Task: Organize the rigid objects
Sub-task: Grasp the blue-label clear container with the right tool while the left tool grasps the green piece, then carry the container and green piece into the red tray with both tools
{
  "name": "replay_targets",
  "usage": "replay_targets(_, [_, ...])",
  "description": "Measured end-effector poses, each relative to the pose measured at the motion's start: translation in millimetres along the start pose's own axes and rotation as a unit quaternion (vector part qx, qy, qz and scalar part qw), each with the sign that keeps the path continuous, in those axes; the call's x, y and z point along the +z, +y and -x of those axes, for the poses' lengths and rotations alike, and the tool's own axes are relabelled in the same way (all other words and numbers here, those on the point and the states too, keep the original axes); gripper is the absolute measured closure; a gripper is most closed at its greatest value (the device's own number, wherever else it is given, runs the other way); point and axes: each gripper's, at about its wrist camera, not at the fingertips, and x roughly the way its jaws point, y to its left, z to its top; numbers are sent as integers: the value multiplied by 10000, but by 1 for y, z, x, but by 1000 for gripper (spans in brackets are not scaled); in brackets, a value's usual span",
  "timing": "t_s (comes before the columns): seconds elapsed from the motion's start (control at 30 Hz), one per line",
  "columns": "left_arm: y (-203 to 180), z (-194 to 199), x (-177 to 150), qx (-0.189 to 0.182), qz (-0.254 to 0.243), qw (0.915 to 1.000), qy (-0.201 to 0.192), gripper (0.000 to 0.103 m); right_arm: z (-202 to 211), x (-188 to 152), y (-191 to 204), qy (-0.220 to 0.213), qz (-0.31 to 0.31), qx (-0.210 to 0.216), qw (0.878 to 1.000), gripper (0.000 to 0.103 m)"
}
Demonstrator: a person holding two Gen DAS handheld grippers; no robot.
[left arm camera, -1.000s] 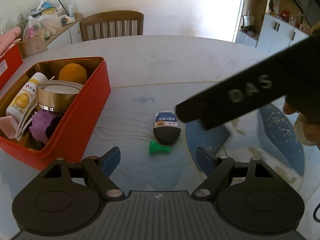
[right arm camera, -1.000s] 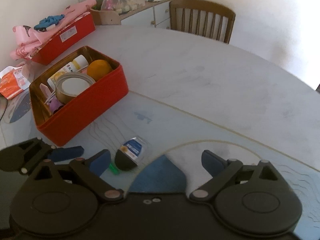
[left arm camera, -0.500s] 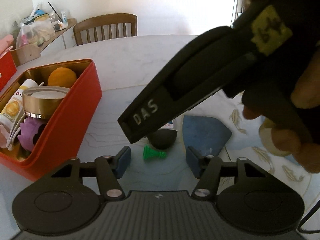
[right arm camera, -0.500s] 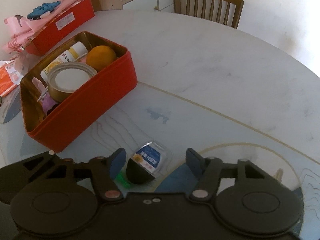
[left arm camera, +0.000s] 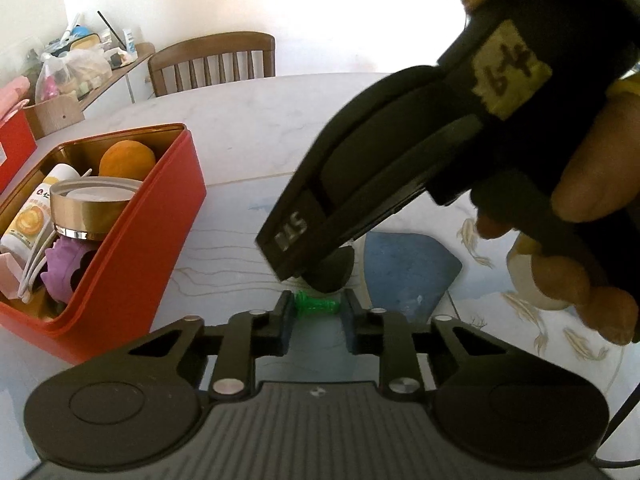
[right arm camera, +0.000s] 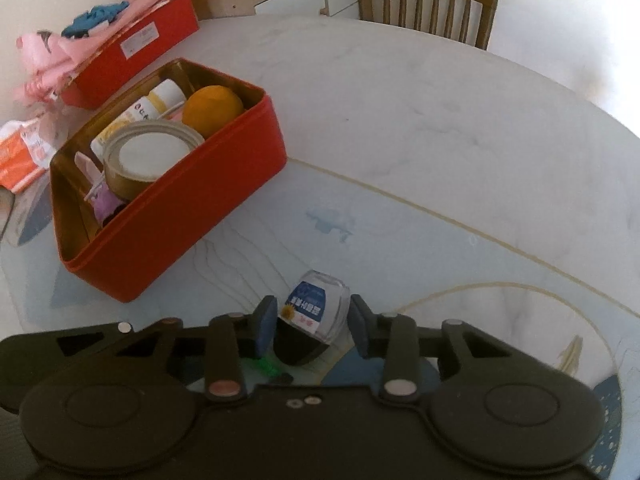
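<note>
Now the left gripper (left arm camera: pixel 316 316) is closing narrowly around the small green peg (left arm camera: pixel 316 305), which is lying on the table (left arm camera: pixel 248 136); both pads seem to be touching its ends. At twelve o'clock from it, the right gripper (right arm camera: pixel 312 326) is straddling the black-bottomed little container (right arm camera: pixel 308 330), fingers half-wide, not clearly touching. The red box (right arm camera: pixel 192 216) is standing at ten o'clock, already filled.

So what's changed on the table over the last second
Both tools advanced and narrowed: the left tool now pinches the green piece; the right tool brackets the small labelled container, contact unclear. The red box and its contents stayed put.
</note>
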Motion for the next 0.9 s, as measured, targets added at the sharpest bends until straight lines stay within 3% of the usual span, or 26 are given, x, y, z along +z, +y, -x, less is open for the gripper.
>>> replay_targets(0.4, [9,0,6,0,216,9996,152,79,24,-23,-32,-136,-599,31,9981,76])
replay_targets(0.6, [19,6,7,-9,409,9989,220,79,36,-38,-36,-209,-628,21,9978,80])
replay_targets(0.73, [26,14,6,2,473,9987,195,79,44,-42,-31,-304,-549,55,9980,88])
replay_targets(0.9, [35,29,8,-47,533,9985,93,79,62,-48,-14,-493,-271,73,9984,88])
